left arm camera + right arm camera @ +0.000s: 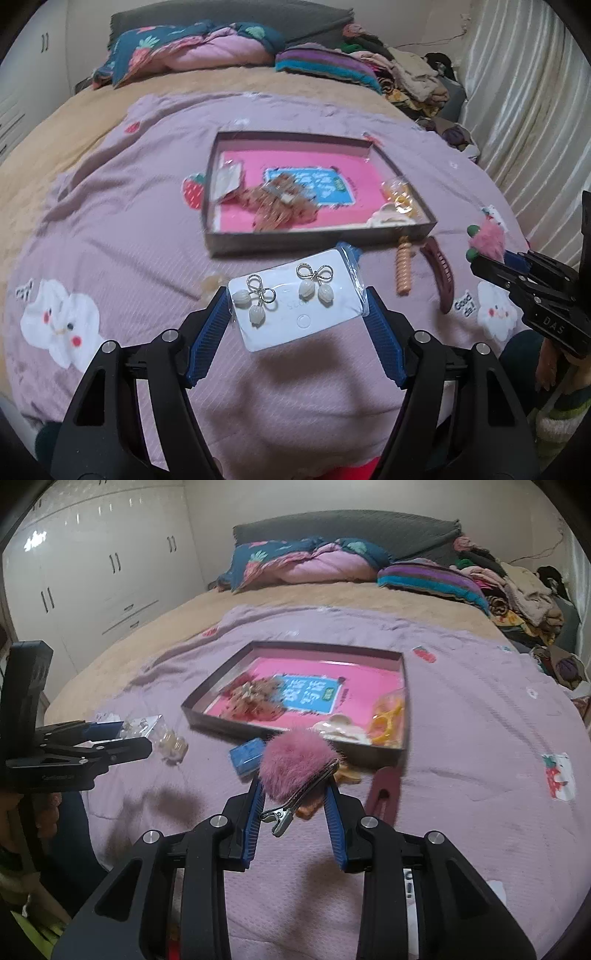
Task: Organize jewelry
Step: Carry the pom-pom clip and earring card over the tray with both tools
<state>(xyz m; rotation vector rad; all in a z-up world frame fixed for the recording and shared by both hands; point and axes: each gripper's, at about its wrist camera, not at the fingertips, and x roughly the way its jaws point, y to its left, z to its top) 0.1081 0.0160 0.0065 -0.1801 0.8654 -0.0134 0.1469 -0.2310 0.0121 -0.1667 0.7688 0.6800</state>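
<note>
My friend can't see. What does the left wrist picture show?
The left gripper pinches a white card of two silver bow earrings with pearly drops above a lilac blanket. Behind it lies a shallow grey box with a pink bottom, and at the right the right gripper holds a fluffy pink hair clip.

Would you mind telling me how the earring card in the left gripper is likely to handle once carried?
The earring card looks thin and flat, so it probably flexes if squeezed. Its clear sleeve may be slippery against the blue fingers. The dangling earrings would likely swing.
</note>
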